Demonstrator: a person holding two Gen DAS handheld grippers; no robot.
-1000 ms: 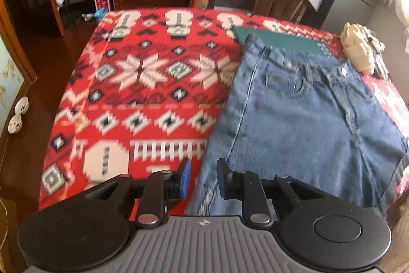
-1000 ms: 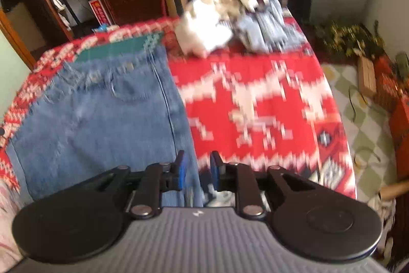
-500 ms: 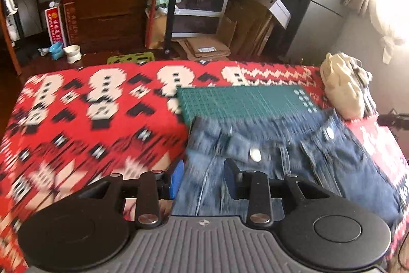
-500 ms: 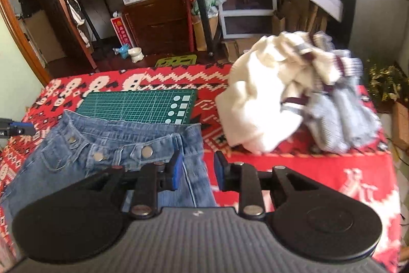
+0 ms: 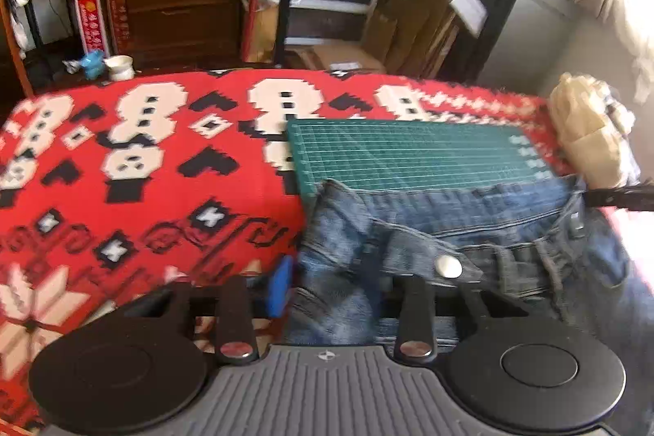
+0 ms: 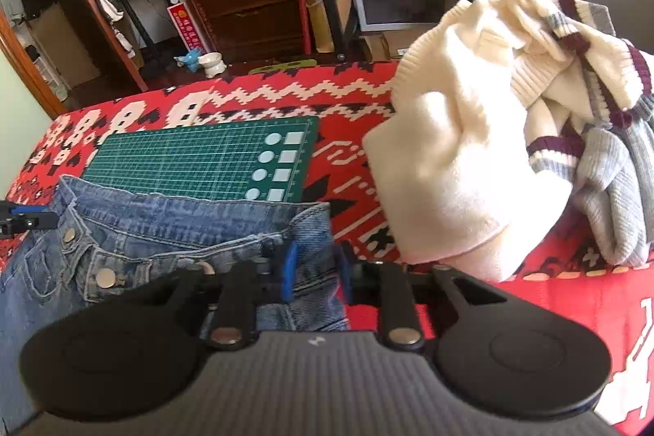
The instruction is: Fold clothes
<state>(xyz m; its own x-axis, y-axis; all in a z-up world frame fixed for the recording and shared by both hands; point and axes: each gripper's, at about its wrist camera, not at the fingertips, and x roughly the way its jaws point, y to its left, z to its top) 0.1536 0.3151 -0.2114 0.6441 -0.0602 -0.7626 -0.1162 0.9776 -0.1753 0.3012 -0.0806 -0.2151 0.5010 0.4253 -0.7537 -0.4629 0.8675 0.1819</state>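
We see blue denim jeans (image 5: 511,231) lying flat on the red patterned cloth, waistband (image 6: 184,219) toward the far side and overlapping the near edge of the green mat. Metal buttons (image 6: 105,277) show on the open fly. Right of them, a cream sweater (image 6: 470,158) lies crumpled with grey ribbed clothing (image 6: 613,191).

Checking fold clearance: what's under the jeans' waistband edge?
The jeans lie waistband-first over the near edge of the green cutting mat, which sits on the red patterned blanket. How far the mat runs beneath the denim is hidden.
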